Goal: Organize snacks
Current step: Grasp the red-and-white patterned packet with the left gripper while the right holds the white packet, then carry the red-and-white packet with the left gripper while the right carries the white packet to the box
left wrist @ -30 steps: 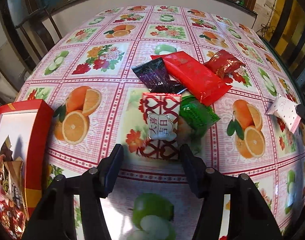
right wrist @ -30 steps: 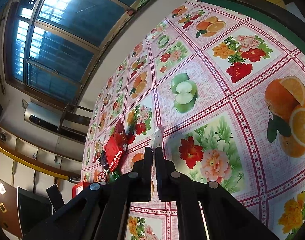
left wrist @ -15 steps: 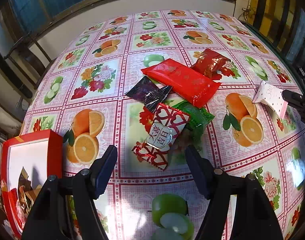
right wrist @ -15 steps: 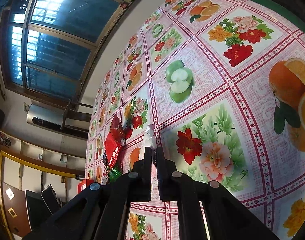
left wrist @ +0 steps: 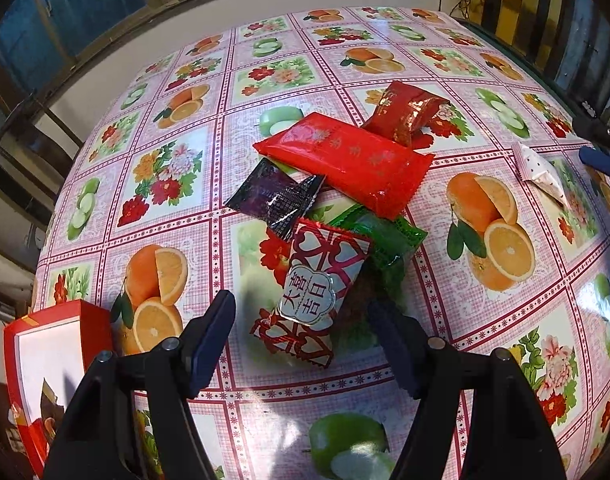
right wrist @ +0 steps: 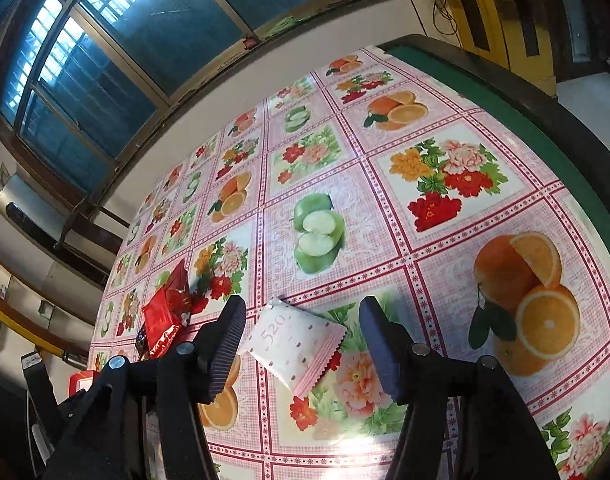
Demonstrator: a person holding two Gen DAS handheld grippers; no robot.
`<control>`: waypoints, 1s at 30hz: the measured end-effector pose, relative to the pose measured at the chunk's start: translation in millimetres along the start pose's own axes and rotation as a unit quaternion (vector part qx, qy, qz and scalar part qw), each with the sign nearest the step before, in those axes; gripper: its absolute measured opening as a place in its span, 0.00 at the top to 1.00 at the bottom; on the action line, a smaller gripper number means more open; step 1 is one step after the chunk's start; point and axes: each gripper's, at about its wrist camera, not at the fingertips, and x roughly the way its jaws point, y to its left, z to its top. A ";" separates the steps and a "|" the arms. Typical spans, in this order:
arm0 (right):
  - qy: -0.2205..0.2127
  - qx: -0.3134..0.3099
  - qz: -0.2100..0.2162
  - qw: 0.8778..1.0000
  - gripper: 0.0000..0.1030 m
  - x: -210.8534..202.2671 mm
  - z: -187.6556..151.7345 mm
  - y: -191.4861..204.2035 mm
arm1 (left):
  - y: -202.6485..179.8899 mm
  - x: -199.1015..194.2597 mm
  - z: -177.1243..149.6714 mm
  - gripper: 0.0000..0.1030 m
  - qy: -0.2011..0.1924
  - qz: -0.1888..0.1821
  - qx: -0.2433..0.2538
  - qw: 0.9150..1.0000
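Observation:
A pile of snack packets lies mid-table in the left wrist view: a red-and-white patterned packet [left wrist: 313, 296], a green one [left wrist: 385, 240], a dark purple one [left wrist: 277, 200], a long red one [left wrist: 345, 160] and a small dark red one [left wrist: 409, 112]. My left gripper [left wrist: 301, 320] is open, its jaws either side of the patterned packet's near end. A white dotted packet marked 520 [right wrist: 297, 344] lies on the cloth between the jaws of my open right gripper [right wrist: 301, 320]; it also shows at the right in the left wrist view [left wrist: 539, 172].
A red box [left wrist: 45, 368] holding some snacks stands at the table's left edge. The fruit-print tablecloth [right wrist: 425, 184] covers a table with a green rim [right wrist: 545, 128]. A wall and windows lie behind.
My right gripper has opened and let go of the white packet, which now lies flat on the cloth. My left gripper has risen and tilted, staying open over the patterned packet.

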 end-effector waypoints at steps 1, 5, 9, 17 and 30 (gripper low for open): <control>0.007 -0.005 0.005 1.000 0.38 3.6 -0.3 0.9 | -1.1 -0.5 0.6 0.32 -0.002 -0.002 0.007 1.000; 0.030 -0.042 0.017 0.998 0.37 20.1 -5.4 14.1 | -7.2 -4.4 3.2 0.32 -0.014 -0.012 0.037 0.999; 0.070 -0.089 0.007 0.994 0.35 39.5 -16.9 27.9 | -10.1 -3.3 3.9 0.32 -0.016 -0.024 0.056 0.998; 0.069 -0.142 -0.047 0.986 0.38 43.8 -26.4 36.7 | -8.2 3.2 3.3 0.56 -0.009 -0.048 0.048 0.998; 0.083 -0.084 -0.017 0.993 0.87 35.8 -18.9 17.7 | -14.7 -2.7 -5.8 0.74 -0.018 -0.046 0.040 0.998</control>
